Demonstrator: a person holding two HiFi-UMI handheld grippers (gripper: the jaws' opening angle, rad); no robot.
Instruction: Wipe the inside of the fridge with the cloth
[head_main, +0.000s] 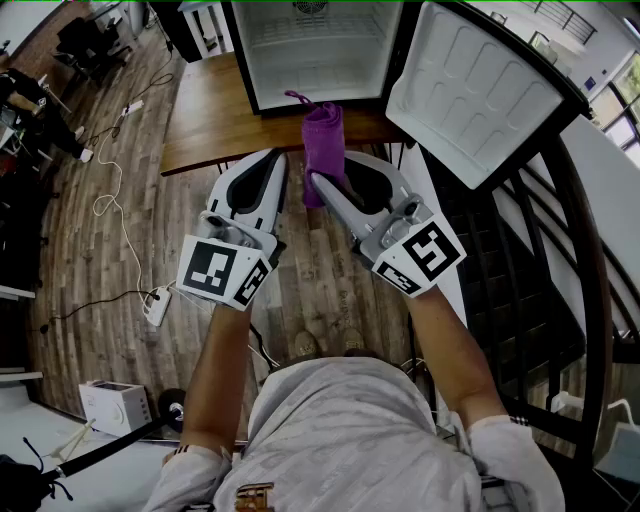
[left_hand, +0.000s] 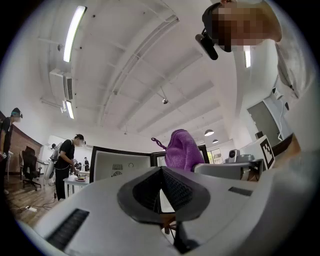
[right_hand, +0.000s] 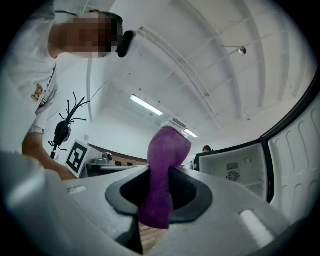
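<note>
A: What has the right claw (right_hand: 160, 172) got?
B: It's pinched tight on the purple cloth (right_hand: 167, 147), held upright, likely ready for wiping. The left claw (left_hand: 161, 170) is closed and empty.
A: The fridge (head_main: 315, 50)?
B: Ahead on the bench (head_main: 210, 120), door (head_main: 470, 85) open, cloth not yet inside.

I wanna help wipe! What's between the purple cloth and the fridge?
Head view: only bare wooden table between the fridge and the cloth in the right gripper.
</note>
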